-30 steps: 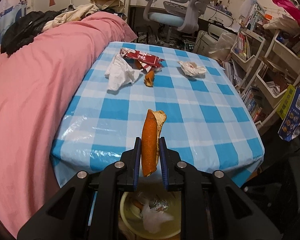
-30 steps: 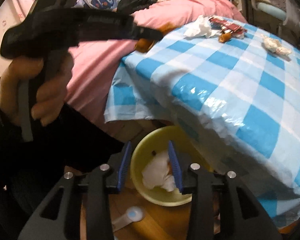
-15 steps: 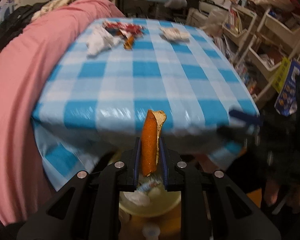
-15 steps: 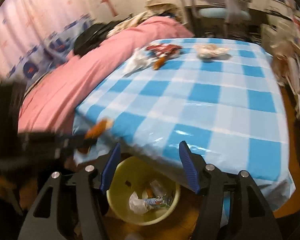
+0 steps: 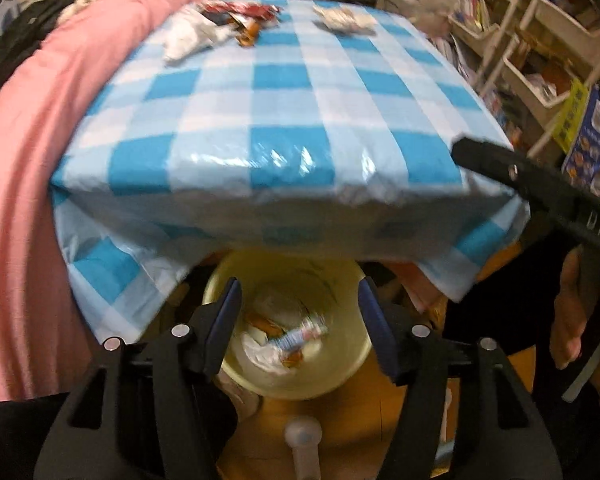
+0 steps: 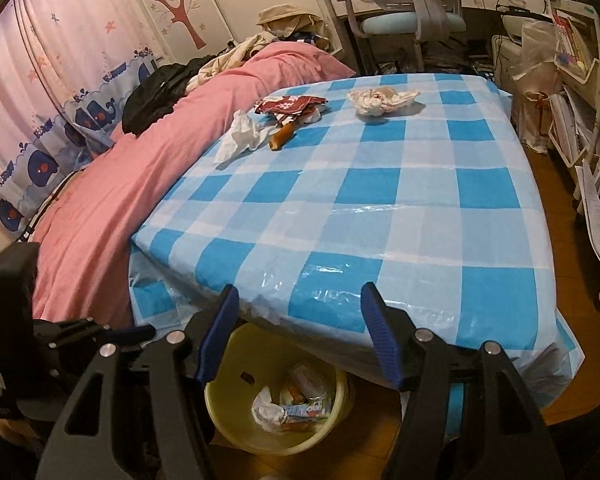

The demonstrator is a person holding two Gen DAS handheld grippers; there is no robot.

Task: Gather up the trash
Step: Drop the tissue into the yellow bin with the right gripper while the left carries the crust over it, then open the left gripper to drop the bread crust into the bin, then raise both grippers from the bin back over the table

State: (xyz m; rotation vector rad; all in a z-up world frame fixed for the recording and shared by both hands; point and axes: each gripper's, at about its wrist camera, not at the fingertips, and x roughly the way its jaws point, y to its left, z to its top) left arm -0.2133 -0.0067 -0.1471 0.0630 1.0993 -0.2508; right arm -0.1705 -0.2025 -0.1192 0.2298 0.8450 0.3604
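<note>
My left gripper (image 5: 298, 312) hangs over the yellow bin (image 5: 352, 364) on the floor, its jaws opening with nothing between them. Tissue, wrappers and orange peel lie inside the bin (image 6: 220, 412). My right gripper (image 6: 300, 320) stands open and empty above the table's near edge. At the far end of the blue checked tablecloth (image 6: 380, 200) lie a white tissue (image 6: 240, 136), a red wrapper (image 6: 288, 104), a piece of orange peel (image 6: 282, 136) and a crumpled paper wad (image 6: 380, 100). The same trash shows blurred in the left wrist view: the tissue (image 5: 188, 36), the wad (image 5: 344, 18).
A pink-covered bed (image 6: 148, 152) runs along the table's left side with dark clothes (image 6: 156, 96) piled on it. An office chair (image 6: 412, 16) stands beyond the table. White shelves with books (image 6: 580, 120) line the right. A hand (image 5: 572, 312) holds the right gripper's body (image 5: 540, 184).
The left gripper sank over the bin and opened; the orange peel it held is gone from its jaws. The right gripper opened wider and swung up from the bin toward the table.
</note>
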